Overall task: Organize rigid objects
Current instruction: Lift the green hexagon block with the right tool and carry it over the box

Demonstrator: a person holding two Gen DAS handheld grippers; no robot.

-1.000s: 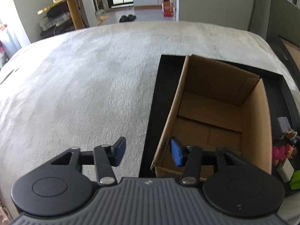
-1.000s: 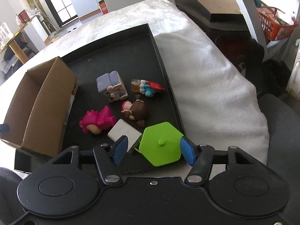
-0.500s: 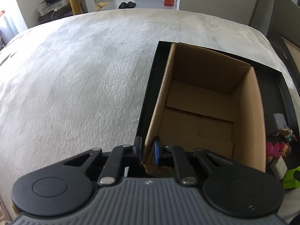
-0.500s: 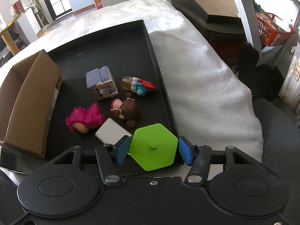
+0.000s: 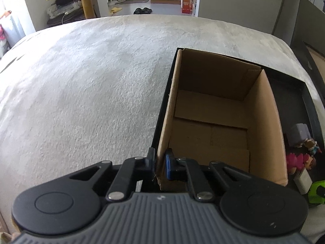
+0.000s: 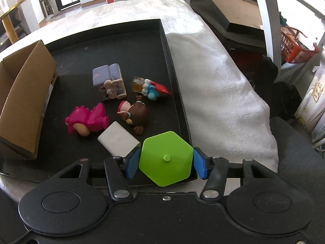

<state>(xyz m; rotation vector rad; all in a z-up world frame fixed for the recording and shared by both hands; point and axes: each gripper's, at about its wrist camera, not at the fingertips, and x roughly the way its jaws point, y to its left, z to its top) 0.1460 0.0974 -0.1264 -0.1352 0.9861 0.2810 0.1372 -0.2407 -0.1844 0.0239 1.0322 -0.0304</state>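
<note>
An open cardboard box (image 5: pixel 213 122) stands at the left end of a black tray (image 5: pixel 288 93). My left gripper (image 5: pixel 160 158) is shut on the box's near-left wall, one pad outside and one inside. In the right wrist view the box (image 6: pixel 22 93) is at the left of the tray (image 6: pixel 121 40). A green hexagon (image 6: pixel 165 158) lies at the tray's near right corner. My right gripper (image 6: pixel 167 159) straddles it and its jaws are closing; the left pad meets the edge, while a sliver of gap shows at the right pad.
On the tray lie a pink figure (image 6: pixel 87 120), a brown-haired figure (image 6: pixel 136 113), a white block (image 6: pixel 117 140), a lilac sofa toy (image 6: pixel 107 81) and a blue-and-red figure (image 6: pixel 154 90). A white blanket (image 6: pixel 213 71) covers the surface. An orange basket (image 6: pixel 294 46) stands far right.
My left gripper went from open beside the box to shut on its wall. My right gripper's jaws narrowed around the green hexagon, which now fills the gap.
</note>
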